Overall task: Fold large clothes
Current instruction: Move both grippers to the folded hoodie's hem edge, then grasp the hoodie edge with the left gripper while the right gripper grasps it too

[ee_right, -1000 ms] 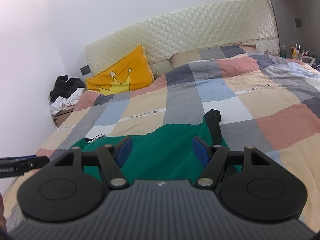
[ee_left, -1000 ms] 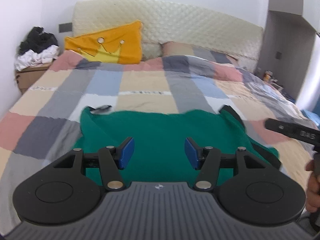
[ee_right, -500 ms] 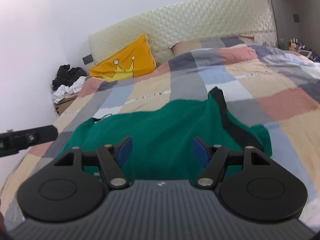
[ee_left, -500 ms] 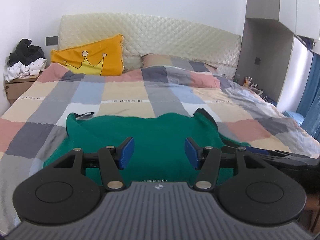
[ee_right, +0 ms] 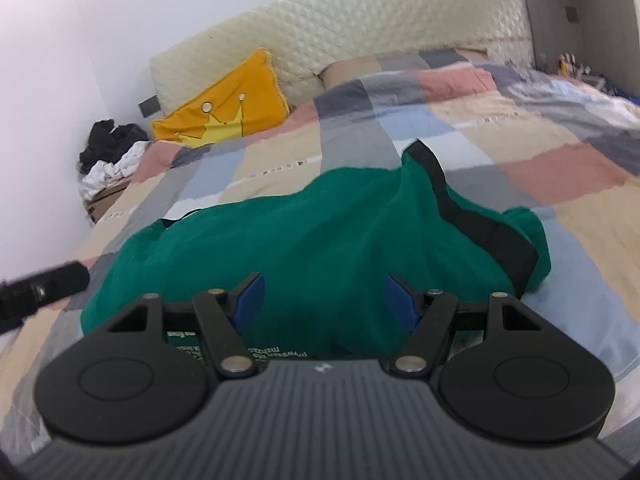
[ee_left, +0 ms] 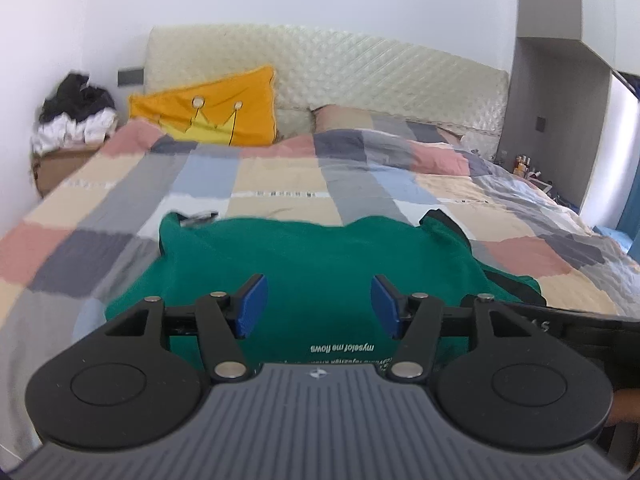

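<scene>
A green garment (ee_left: 312, 264) with black trim and upside-down white lettering lies spread on the checked bedspread (ee_left: 280, 184). My left gripper (ee_left: 318, 306) hovers over its near part, its jaws opening, with nothing pinched between the blue pads (ee_left: 252, 304). In the right wrist view the same green garment (ee_right: 320, 248) is rumpled, a black band (ee_right: 472, 216) running along its right side. There my right gripper (ee_right: 326, 306) hangs open just above the cloth, pads clear of it. The other gripper's black finger (ee_right: 44, 286) pokes in at the left edge.
A yellow crown cushion (ee_left: 212, 114) leans on the cream quilted headboard (ee_left: 360, 68). A pile of black and white clothes (ee_left: 74, 118) sits on a cardboard box at the far left. A grey cabinet wall (ee_left: 560, 100) and small bottles stand to the right.
Both grippers have come forward and lower over the green garment, which now fills more of each view. The left jaws have spread slightly. Nothing has been grasped.
</scene>
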### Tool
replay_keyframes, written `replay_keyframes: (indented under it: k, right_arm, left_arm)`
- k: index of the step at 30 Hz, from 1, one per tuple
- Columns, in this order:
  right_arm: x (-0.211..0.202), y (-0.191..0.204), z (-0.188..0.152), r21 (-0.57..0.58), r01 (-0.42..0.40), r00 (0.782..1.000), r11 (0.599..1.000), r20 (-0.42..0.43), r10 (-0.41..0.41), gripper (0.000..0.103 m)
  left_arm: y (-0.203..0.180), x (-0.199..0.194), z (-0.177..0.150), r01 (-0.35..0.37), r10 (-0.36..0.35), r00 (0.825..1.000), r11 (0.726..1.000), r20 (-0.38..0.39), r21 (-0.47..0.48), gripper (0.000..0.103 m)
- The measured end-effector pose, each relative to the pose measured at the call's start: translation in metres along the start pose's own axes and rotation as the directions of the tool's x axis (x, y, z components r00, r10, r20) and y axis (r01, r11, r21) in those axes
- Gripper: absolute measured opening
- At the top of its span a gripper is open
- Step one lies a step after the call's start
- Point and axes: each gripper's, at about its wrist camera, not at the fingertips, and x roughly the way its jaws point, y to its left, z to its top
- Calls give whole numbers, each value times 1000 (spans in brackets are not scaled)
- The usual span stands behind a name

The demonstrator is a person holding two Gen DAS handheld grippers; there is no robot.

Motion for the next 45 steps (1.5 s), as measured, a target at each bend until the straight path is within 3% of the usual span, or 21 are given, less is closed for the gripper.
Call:
replay_keyframes:
  k: [4, 7, 12, 14, 18, 20, 22, 25, 27, 31, 36, 40, 42, 45]
  right_arm:
    - [5, -13, -1, 101, -20, 999, 995, -30, 23, 69]
    - [12, -26, -2, 217, -33, 997, 976, -64, 47, 69]
    - [28, -30, 7, 403, -22, 989, 915, -127, 79, 71]
    - [37, -25, 13, 469, -65, 979, 881, -141, 147, 70]
    - [46, -20, 14, 498, -83, 970, 863, -157, 185, 71]
    - [48, -30, 4, 511, -93, 971, 854, -145, 192, 86]
    - [50, -43, -9, 537, -65, 969, 841, -166, 181, 86]
    - [55, -61, -24, 608, -23, 958, 794, -213, 191, 87]
    - [58, -65, -26, 643, -13, 955, 766, -220, 201, 96]
    - [64, -64, -29, 685, -42, 951, 728, -197, 240, 103]
    - [80, -70, -38, 788, -89, 924, 610, -163, 346, 103]
    - [94, -66, -34, 800, -88, 927, 593, -152, 343, 103]
    - [103, -67, -36, 822, -77, 919, 565, -161, 360, 103]
    - [108, -80, -44, 881, -66, 921, 468, -127, 369, 103]
  left_arm:
    - [14, 19, -8, -6, 2, 999, 996, -54, -86, 67]
    - [23, 35, -14, -12, -1, 995, 990, -95, -138, 75]
    - [31, 53, -21, -46, 24, 992, 984, -125, -171, 75]
    - [36, 59, -23, -61, 34, 990, 979, -139, -193, 76]
    - [53, 69, -27, -75, 26, 986, 953, -167, -292, 79]
    - [63, 74, -30, -79, 16, 983, 935, -183, -345, 79]
    - [70, 78, -32, -82, 6, 982, 918, -191, -389, 80]
    - [78, 86, -36, -89, -2, 979, 895, -203, -437, 89]
    - [79, 89, -38, -85, -12, 978, 889, -209, -450, 90]
    - [80, 95, -43, -83, -25, 974, 884, -224, -460, 91]
    - [85, 97, -47, -61, -56, 976, 860, -211, -507, 93]
    - [89, 101, -51, -47, -85, 974, 834, -211, -550, 93]
    - [90, 102, -52, -41, -97, 973, 820, -209, -571, 94]
    - [95, 106, -56, -25, -123, 972, 794, -200, -608, 94]
